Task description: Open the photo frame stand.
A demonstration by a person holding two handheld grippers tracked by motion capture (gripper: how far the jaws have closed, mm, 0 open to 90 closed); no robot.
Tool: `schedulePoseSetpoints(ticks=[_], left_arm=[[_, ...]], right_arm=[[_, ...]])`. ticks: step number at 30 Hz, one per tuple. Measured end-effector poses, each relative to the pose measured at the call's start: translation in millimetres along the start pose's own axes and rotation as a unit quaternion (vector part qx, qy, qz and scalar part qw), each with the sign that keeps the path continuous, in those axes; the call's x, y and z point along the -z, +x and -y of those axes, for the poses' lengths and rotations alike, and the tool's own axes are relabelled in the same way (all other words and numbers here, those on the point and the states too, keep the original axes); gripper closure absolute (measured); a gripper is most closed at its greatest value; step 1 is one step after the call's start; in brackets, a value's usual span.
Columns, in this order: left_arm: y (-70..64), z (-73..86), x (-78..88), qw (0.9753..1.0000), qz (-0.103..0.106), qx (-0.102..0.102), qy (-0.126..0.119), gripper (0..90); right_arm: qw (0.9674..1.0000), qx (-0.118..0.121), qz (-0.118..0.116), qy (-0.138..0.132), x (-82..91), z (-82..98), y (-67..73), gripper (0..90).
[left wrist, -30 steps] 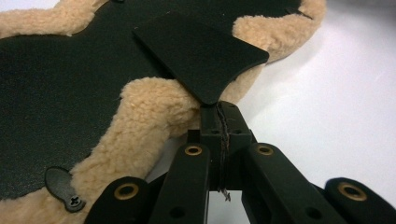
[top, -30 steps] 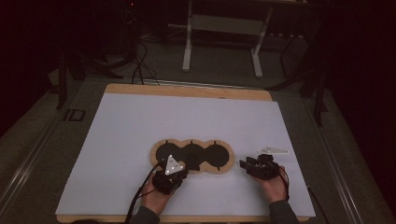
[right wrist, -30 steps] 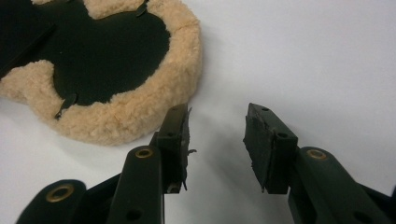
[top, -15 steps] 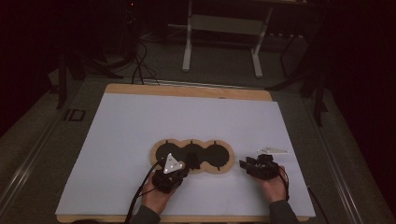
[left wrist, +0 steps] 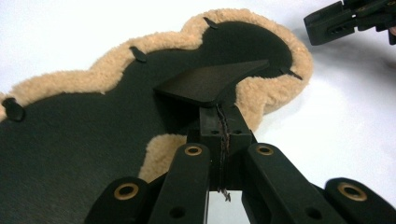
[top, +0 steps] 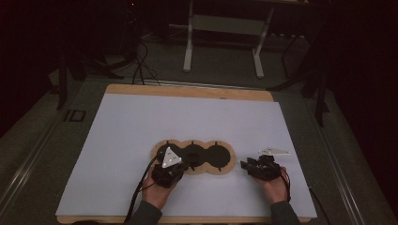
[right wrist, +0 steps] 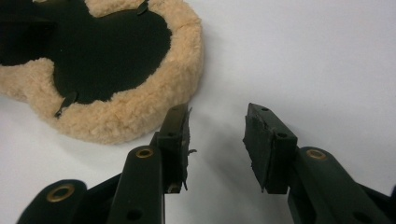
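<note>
Left claw (left wrist: 219,126) clenched, pinching a thin black flap (left wrist: 212,81) lifted off the dark inner face of the tan fleece-rimmed, three-lobed black pad (top: 193,157). Pad lies flat on the white tabletop (top: 141,126), directly ahead of this claw, with its far lobe just ahead-left of the right claw (right wrist: 217,140). Right claw released, jaws apart over bare tabletop, nothing between them. Progress: flap gripped and raised a little; most of the pad untouched. The flap may be a liner or strap; can't tell.
</note>
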State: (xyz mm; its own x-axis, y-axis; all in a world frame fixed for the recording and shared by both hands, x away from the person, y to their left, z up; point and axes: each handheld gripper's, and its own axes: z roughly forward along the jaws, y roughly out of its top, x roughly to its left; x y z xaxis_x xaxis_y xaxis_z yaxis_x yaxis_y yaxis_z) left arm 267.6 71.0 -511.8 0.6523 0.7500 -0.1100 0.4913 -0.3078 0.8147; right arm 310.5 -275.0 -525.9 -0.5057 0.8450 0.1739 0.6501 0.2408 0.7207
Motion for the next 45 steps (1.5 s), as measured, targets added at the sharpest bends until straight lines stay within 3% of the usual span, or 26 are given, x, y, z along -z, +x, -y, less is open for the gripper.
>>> schedulePoseSetpoints(ticks=[5, 9, 14, 22, 32, 36, 42, 45], left_arm=[[-0.9, 1.6, -3.1, 1.0000, -0.003, -0.004, 0.004, 86.8], [-2.0, 2.0, -3.0, 0.9998, -0.013, -0.013, 0.007, 76.5], [-2.6, 2.0, -4.0, 0.9989, -0.040, -0.021, 0.008, 58.7], [-3.8, -1.9, -8.8, 0.9973, -0.061, -0.040, 0.005, 40.3], [-9.2, -10.8, -20.9, 0.9955, -0.057, -0.075, 0.010, 40.5], [-12.7, -15.0, -27.7, 0.9929, -0.061, -0.100, 0.018, 42.6], [-14.9, -19.6, -32.0, 0.9911, -0.064, -0.116, 0.014, 45.3], [-15.4, -20.1, -33.4, 0.9888, -0.069, -0.131, 0.022, 47.4]], right_arm=[[1.0000, 0.000, 0.000, 0.001, -0.1, 0.0, 0.0, 59.9], [1.0000, 0.001, 0.000, 0.001, -0.2, 0.1, 0.0, 59.8], [1.0000, 0.001, 0.000, 0.001, -0.4, 0.1, 0.1, 59.8], [1.0000, 0.001, 0.000, 0.001, -0.4, 0.0, 0.1, 59.8], [1.0000, 0.001, -0.001, 0.002, -0.5, 0.0, 0.1, 59.8], [1.0000, 0.001, -0.001, 0.002, -0.4, 0.0, 0.1, 59.7], [1.0000, 0.001, -0.002, 0.002, -0.4, -0.1, 0.0, 59.7], [1.0000, 0.001, -0.002, 0.002, -0.4, -0.1, 0.0, 59.7]])
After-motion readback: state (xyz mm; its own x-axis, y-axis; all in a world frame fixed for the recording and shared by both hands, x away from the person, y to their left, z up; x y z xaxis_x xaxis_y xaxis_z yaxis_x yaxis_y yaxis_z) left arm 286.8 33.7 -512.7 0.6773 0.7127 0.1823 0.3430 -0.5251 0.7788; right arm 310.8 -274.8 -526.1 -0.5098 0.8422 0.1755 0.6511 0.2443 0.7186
